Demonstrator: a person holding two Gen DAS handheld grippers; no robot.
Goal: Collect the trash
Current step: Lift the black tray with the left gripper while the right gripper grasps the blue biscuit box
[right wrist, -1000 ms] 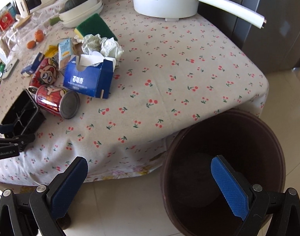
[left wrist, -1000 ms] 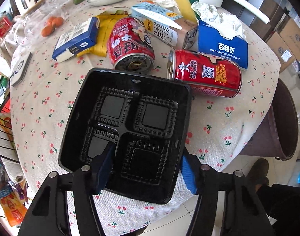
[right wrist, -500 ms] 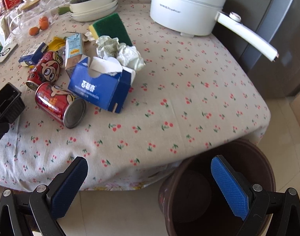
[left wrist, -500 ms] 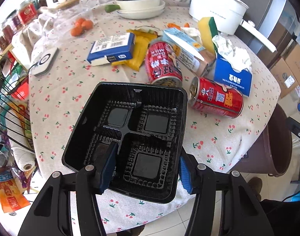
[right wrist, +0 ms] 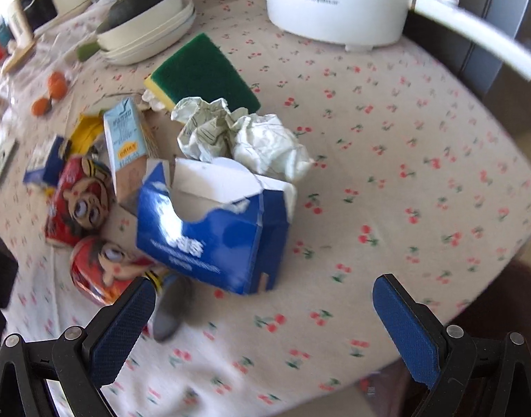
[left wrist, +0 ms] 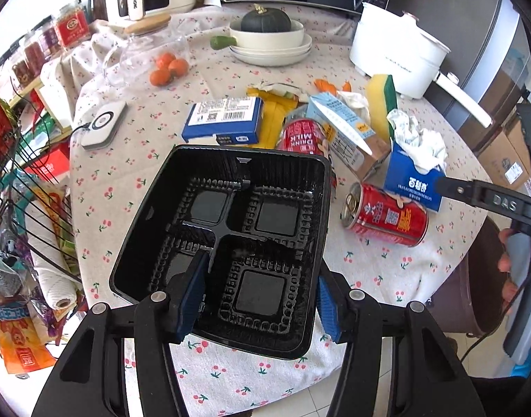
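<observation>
My left gripper [left wrist: 258, 295] is shut on a black four-compartment plastic tray [left wrist: 230, 229], held above the table's near edge. On the table lie two red cans [left wrist: 387, 217], a torn blue box [left wrist: 413, 187], crumpled paper [left wrist: 420, 139], a milk carton [left wrist: 345, 128] and a blue packet [left wrist: 223, 118]. My right gripper [right wrist: 263, 316] is open and empty, just in front of the torn blue box [right wrist: 213, 229], with the crumpled paper [right wrist: 241, 135] behind it and a red can [right wrist: 102, 271] at its left finger. The brown bin [left wrist: 474, 278] stands by the table's right side.
A white pot with a long handle [right wrist: 338, 0], a green sponge [right wrist: 206, 73], stacked bowls with a squash [left wrist: 268, 40], oranges [left wrist: 168, 67] and a glass jar stand further back. A wire rack [left wrist: 18, 180] with goods is at the left. Cardboard boxes stand far right.
My left gripper lifted the black tray up and back from the table. My right gripper moved from above the brown bin up over the table toward the torn blue box.
</observation>
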